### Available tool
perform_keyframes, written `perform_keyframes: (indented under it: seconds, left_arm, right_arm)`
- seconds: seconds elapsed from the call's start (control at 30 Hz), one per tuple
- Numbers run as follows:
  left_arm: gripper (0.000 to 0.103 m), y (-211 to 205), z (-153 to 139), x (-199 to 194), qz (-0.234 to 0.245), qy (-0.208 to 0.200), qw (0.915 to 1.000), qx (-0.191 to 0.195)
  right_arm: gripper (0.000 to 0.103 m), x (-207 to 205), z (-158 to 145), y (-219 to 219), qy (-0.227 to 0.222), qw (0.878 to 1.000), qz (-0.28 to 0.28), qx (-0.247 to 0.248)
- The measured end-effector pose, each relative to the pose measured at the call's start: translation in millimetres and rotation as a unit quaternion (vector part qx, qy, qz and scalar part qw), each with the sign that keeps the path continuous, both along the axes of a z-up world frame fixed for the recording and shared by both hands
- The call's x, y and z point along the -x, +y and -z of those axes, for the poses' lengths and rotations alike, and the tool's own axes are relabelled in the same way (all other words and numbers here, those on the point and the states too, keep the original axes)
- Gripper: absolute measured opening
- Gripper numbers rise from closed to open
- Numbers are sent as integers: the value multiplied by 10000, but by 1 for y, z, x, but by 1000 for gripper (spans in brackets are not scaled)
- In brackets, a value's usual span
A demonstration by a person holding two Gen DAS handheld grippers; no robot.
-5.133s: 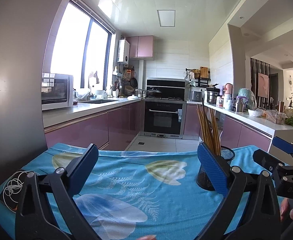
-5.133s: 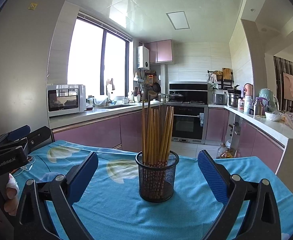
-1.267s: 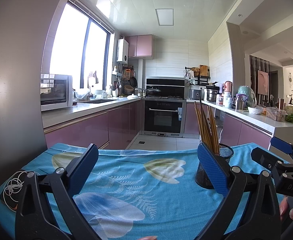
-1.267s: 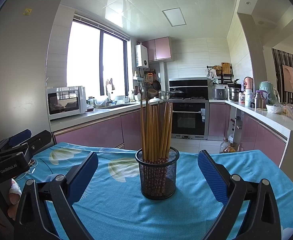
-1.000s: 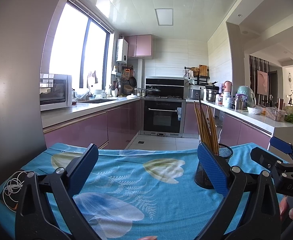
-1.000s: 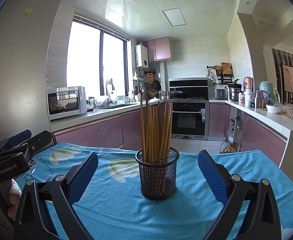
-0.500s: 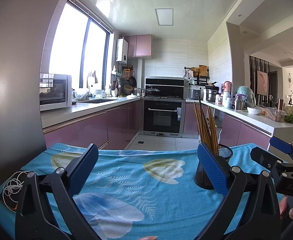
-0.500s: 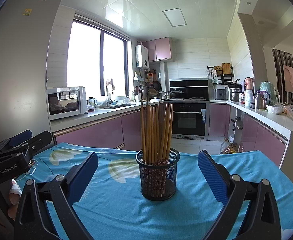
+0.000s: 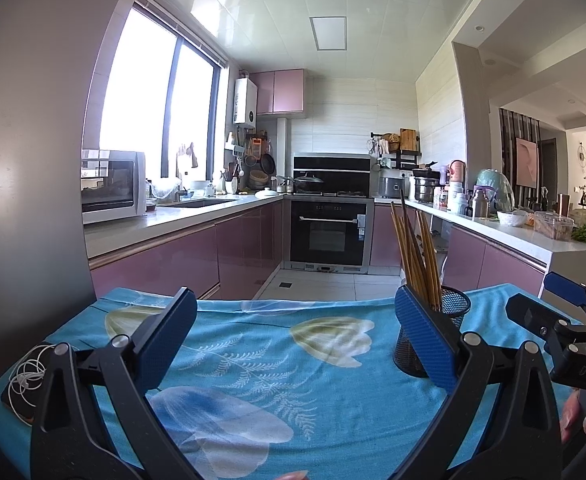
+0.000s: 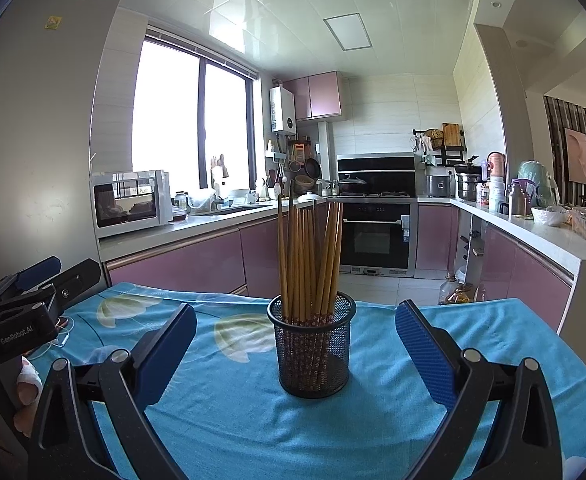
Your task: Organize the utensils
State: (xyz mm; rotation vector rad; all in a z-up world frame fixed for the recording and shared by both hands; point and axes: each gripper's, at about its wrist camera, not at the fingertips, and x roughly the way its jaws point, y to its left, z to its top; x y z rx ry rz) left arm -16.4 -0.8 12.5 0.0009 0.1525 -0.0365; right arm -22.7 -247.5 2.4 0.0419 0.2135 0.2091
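The chopsticks (image 10: 309, 264) stand bunched in a mesh cup (image 10: 312, 354) on the cloth-covered tabletop (image 10: 253, 420), centred ahead of the right claw (image 10: 296, 350). Both it and the left claw (image 9: 296, 340) gape wide, empty. A careless pinch could tip the light cup.

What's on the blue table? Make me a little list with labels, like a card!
Table cover: blue cloth with flowers
Cup: black mesh cup, standing upright in the middle
Inside the cup: wooden chopsticks, standing on end
Left gripper: open, holding nothing
Right gripper: open, cup straight ahead between its fingers, not touching
Table's left edge: white cord
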Motion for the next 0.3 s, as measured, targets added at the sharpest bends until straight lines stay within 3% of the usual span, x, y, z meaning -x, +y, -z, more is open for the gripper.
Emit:
perform_keyframes:
  seconds: [0.17,0.3]
  left_arm:
    - [97,3,4,-9,73,290,9995,23]
    - [97,13,15,-31,-49,872,9962,-51]
  right_arm:
    - [96,-14,10,-19,377,9988,267,167]
    - [96,-55,31,-55,1444,9846,814,565]
